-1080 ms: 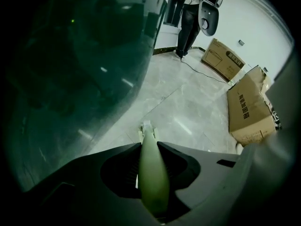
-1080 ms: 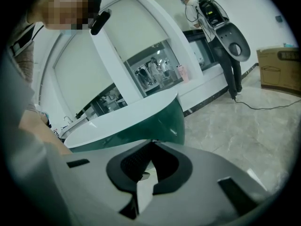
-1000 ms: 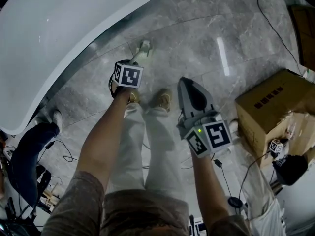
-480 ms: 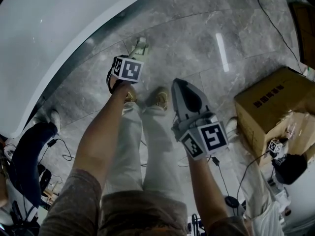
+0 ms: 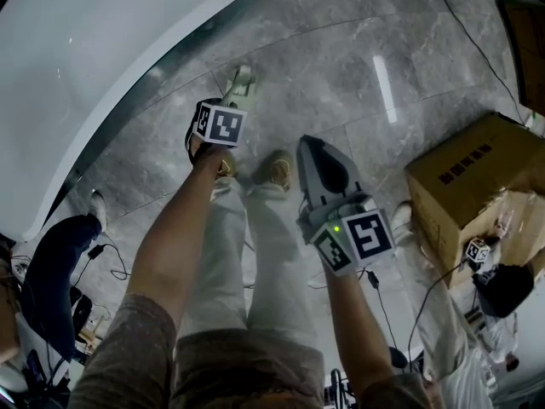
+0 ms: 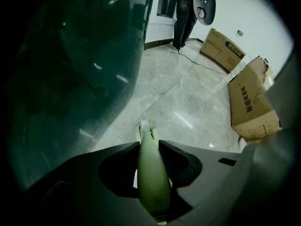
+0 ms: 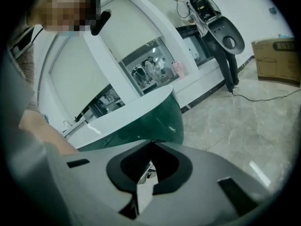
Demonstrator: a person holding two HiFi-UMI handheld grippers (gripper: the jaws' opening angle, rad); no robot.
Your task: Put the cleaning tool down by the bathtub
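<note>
My left claw (image 6: 150,144) is opening, its pads touching the handle of the pale green brush (image 5: 241,82) between them. The brush points down at the marble floor (image 5: 341,66), just beside the white bathtub (image 5: 102,49). My right claw (image 7: 153,142) is closed and empty.

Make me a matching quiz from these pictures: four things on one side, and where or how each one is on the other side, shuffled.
Things:
1. brush
2. bathtub
3. box
4. right gripper

States:
A. brown, at the head view's right
B. jaws together, empty
C. between the jaws of the left gripper
D. white, at the head view's top left

Pairs: 1-C, 2-D, 3-A, 4-B.
The left jaws are opening, with the brush between them.
</note>
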